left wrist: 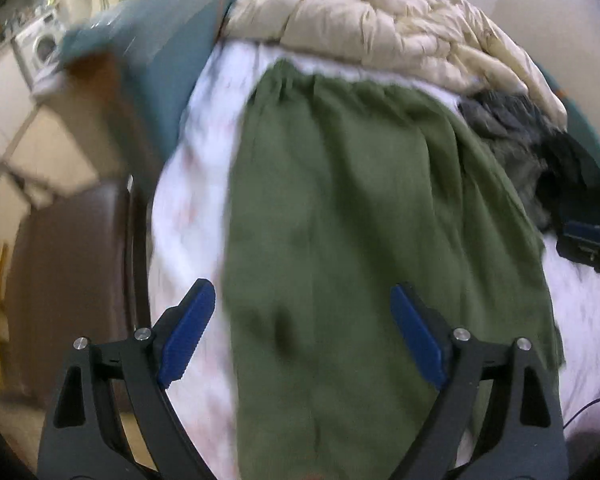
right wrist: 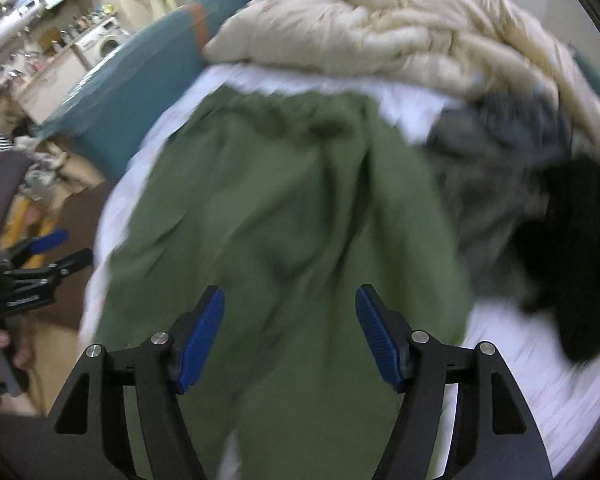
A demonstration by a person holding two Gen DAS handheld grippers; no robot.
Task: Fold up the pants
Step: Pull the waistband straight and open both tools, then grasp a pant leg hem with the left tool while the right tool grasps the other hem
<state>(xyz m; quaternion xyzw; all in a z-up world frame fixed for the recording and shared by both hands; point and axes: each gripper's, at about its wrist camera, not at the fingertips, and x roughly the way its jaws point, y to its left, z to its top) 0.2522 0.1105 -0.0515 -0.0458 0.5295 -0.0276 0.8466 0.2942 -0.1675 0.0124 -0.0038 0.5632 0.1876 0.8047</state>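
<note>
Bedding sets the scene: a white sheet (left wrist: 188, 216) covers the bed, and on it the green pants (left wrist: 352, 216) lie spread lengthwise, waistband at the far end just short of a cream duvet (left wrist: 400, 28) heaped beyond. Right of the pants sits a pile of dark clothes (left wrist: 540, 152); left of them, past the sheet's edge, a teal cushion (left wrist: 160, 68). Both views are blurred, so fine creases cannot be read. The left gripper (left wrist: 302, 332) hovers over the pants' near left part, jaws spread wide with nothing between them. The right gripper (right wrist: 290, 336) hovers over the near middle, also released and empty. Neither visibly touches the cloth. Judging by the flat, unfolded garment, the fold has not begun; this looks like the approach to a first grasp. The next move likely calls for lowering each tool onto an edge of the pants, pinching only the green fabric and not the sheet beneath.
</note>
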